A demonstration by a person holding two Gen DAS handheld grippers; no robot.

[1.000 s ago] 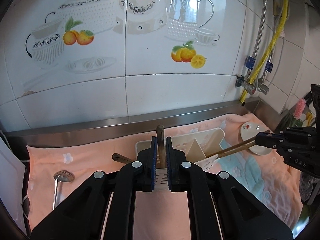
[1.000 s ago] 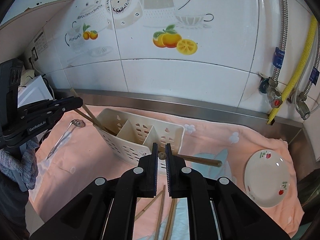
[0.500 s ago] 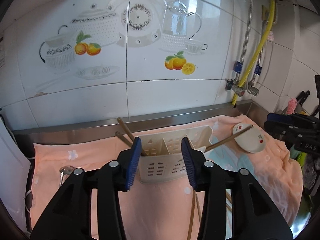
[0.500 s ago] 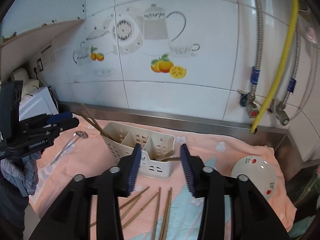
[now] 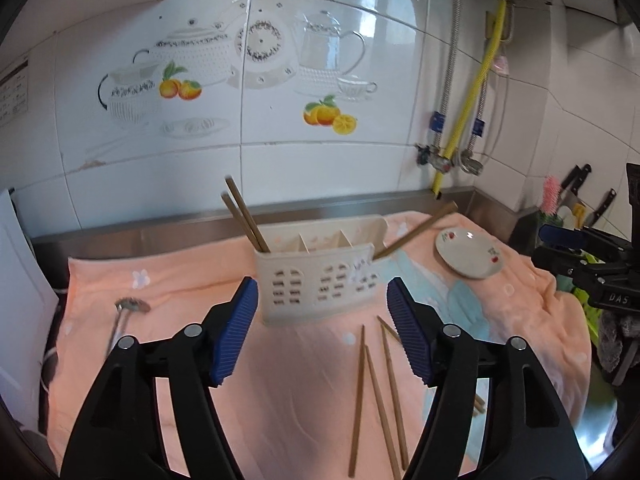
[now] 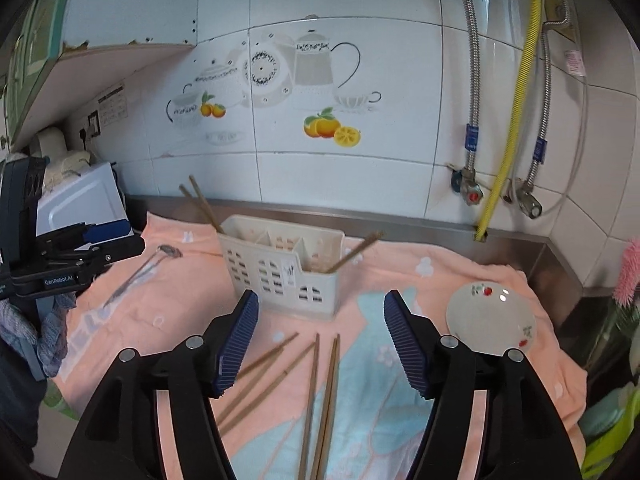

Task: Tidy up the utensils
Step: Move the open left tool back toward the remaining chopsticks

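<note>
only left view shows knives [image 5: 576,176].

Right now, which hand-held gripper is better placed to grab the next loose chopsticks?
Probably right. The right hand-held gripper is open with the loose chopsticks lying between its fingers; in the left hand-held gripper view they lie off to the right.

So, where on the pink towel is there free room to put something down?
Bare pink towel lies between the spoon and the utensil caddy, in front of the left hand-held gripper. Another bare strip runs behind the small plate, toward the steel backsplash. It is crowded in front of the caddy, where the loose chopsticks lie scattered.
</note>
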